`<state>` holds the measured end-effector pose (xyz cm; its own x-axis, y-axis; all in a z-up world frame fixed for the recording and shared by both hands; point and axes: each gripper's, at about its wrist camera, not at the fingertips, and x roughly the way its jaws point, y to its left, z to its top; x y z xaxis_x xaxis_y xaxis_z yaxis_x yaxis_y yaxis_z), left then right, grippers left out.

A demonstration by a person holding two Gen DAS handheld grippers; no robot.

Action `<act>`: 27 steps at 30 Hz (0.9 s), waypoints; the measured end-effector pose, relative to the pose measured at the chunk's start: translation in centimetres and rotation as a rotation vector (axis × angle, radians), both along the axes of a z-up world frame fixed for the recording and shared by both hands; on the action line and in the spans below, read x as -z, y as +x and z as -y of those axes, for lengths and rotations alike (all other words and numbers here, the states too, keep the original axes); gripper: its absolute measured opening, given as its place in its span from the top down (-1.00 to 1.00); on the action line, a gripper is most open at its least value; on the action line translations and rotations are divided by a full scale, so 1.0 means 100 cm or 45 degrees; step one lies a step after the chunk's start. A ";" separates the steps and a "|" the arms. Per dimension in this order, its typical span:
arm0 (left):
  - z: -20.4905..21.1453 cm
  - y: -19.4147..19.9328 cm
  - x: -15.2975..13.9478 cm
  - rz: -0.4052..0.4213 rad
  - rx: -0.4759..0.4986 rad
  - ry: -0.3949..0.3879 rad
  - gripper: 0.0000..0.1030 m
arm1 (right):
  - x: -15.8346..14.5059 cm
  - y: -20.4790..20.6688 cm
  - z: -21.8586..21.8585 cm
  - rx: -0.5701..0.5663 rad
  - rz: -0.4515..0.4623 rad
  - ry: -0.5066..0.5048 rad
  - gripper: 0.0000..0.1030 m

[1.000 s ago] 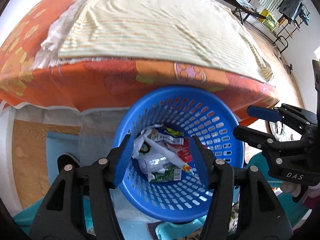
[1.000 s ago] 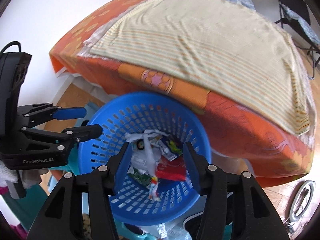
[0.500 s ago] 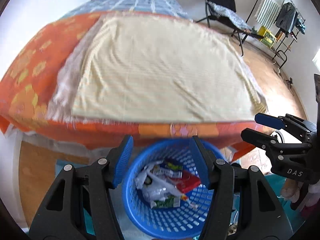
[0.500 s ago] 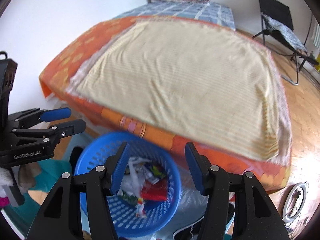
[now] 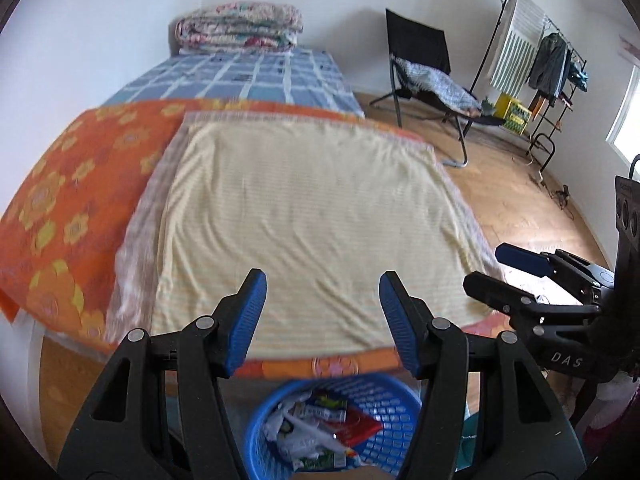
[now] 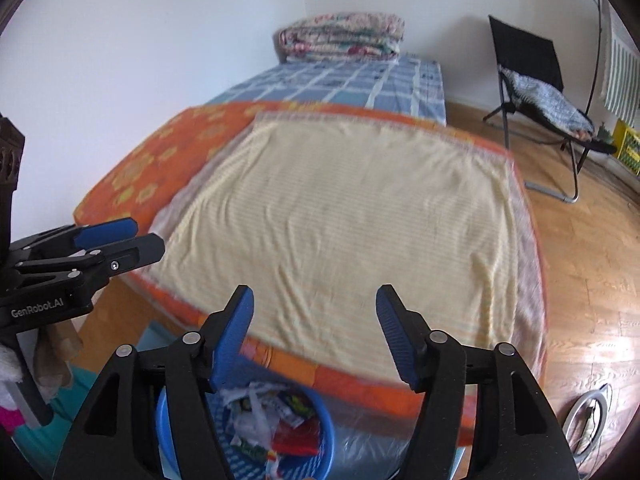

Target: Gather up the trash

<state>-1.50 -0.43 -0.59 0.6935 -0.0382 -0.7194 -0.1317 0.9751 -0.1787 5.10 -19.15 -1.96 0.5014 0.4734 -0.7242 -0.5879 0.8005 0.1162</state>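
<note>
Trash (image 5: 320, 432) lies in the blue basket (image 5: 394, 402), below and between my left gripper (image 5: 322, 320) fingers; both it and my right gripper (image 6: 314, 334) gape wide, holding nothing.

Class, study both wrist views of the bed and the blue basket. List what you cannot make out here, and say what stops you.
- Blue basket, left view: rim cut by the bottom edge and the left claw.
- Wrappers, right view: print too small and blurred; the right claw partly covers them.
- Yellow blanket: motion blur hides the fine weave.
- Clothes rack, left view: items too small.
</note>
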 end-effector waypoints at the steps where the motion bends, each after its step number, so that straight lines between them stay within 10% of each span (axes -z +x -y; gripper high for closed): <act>1: 0.000 0.001 -0.004 0.013 -0.002 0.008 -0.18 | -0.004 0.003 0.000 0.007 0.015 0.008 -0.25; 15: 0.002 0.017 -0.043 0.239 -0.071 0.158 -0.97 | -0.031 0.034 0.011 0.115 0.166 0.114 -0.54; 27: -0.012 0.027 -0.032 0.183 -0.152 0.026 -0.98 | -0.021 0.042 0.000 0.105 0.131 0.117 -0.54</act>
